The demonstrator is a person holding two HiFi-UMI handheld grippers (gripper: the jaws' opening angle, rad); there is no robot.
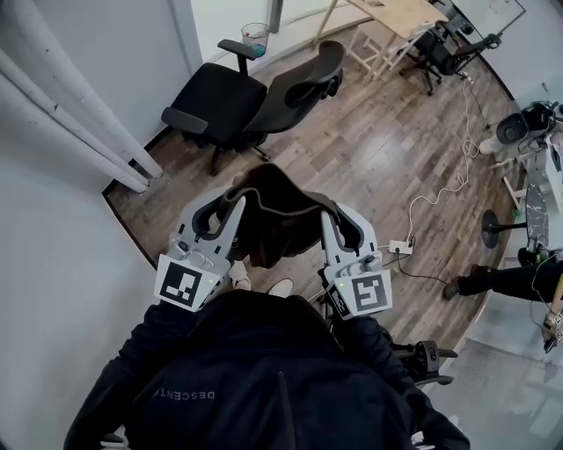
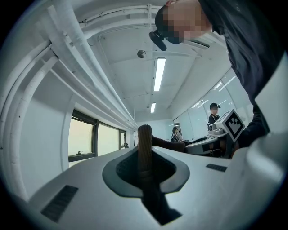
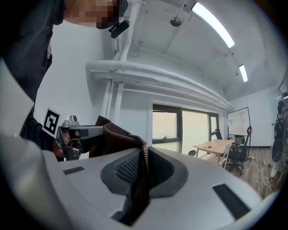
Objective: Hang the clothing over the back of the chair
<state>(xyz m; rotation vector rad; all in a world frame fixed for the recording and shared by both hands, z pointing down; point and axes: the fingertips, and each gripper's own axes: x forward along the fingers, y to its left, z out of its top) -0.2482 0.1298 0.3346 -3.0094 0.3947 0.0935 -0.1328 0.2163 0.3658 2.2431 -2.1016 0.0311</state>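
Note:
A dark brown garment (image 1: 273,215) hangs stretched between my two grippers, in front of my chest. My left gripper (image 1: 230,209) is shut on one edge of it; in the left gripper view a fold of the brown garment (image 2: 145,148) is pinched between the jaws. On the other side my right gripper (image 1: 332,218) is shut on an edge with a zipper (image 3: 143,168). The black office chair (image 1: 230,98) stands further ahead on the wood floor, its curved backrest (image 1: 308,75) to the right of the seat. Both grippers are well short of it.
White pipes (image 1: 70,114) run along the wall at left. A white cable and power strip (image 1: 400,246) lie on the floor at right. A wooden table (image 1: 400,13) and more chairs (image 1: 449,48) stand at the back. Another person's leg (image 1: 501,281) shows at the right edge.

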